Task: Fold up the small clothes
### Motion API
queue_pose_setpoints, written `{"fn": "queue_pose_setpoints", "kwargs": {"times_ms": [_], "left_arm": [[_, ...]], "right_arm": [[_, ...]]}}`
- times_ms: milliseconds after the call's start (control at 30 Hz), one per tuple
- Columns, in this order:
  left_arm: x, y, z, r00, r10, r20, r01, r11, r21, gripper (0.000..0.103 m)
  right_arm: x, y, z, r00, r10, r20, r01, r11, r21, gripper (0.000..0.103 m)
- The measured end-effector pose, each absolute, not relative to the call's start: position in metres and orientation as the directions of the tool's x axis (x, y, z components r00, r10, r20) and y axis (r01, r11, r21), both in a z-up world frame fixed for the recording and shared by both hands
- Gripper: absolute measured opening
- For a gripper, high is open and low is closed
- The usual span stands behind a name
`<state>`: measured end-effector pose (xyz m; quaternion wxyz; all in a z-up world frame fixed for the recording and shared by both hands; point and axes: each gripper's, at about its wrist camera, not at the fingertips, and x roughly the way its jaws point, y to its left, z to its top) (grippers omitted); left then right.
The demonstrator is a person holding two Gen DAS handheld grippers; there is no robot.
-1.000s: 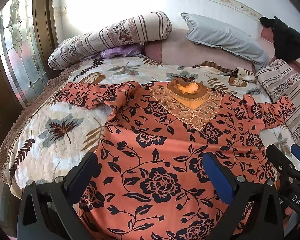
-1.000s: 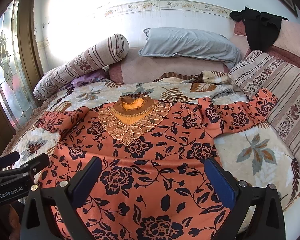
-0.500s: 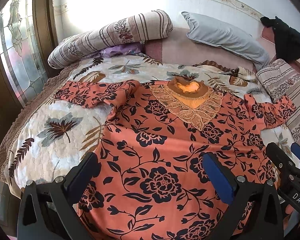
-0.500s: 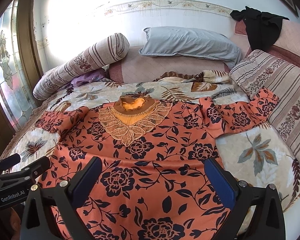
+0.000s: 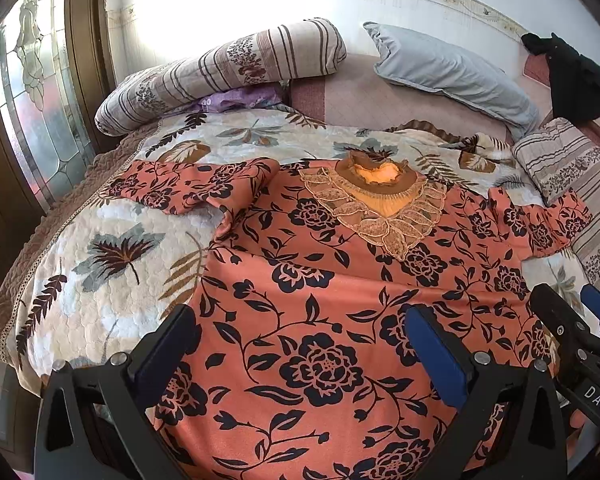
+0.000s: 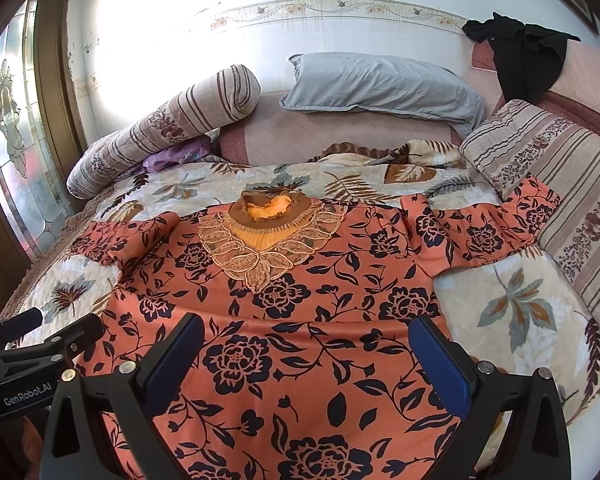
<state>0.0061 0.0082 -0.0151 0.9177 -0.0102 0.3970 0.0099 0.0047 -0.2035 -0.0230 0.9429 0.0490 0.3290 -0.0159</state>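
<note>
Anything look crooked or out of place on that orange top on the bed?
Yes. The orange top lies flat, but its left sleeve is bunched and folded over, while the right sleeve runs up onto the striped cushion.

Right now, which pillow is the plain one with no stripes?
The grey pillow against the wall. The rolled bolster on the left and the cushion on the right both have brown stripes and flowers.

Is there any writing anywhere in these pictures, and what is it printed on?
"GenRobot.AI": white letters on the side of the left tool, seen from the right wrist view.
"DAS": white letters on the body of the right tool, at the picture's edge; possibly cut off.
No readable text on the orange floral garment, bedding or wall.
</note>
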Motion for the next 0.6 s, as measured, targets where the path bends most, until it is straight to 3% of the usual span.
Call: {"fn": "queue_pose_setpoints", "kwargs": {"times_ms": [600], "left_arm": [[0.0096,0.0125,-0.0187,0.677,0.001,-0.736,-0.03,0.999,-0.026,0.103]], "right_arm": [[0.0085,-0.2006,-0.0248,0.776,-0.003,-0.63,0.06,0.996,0.07,0.103]]}}
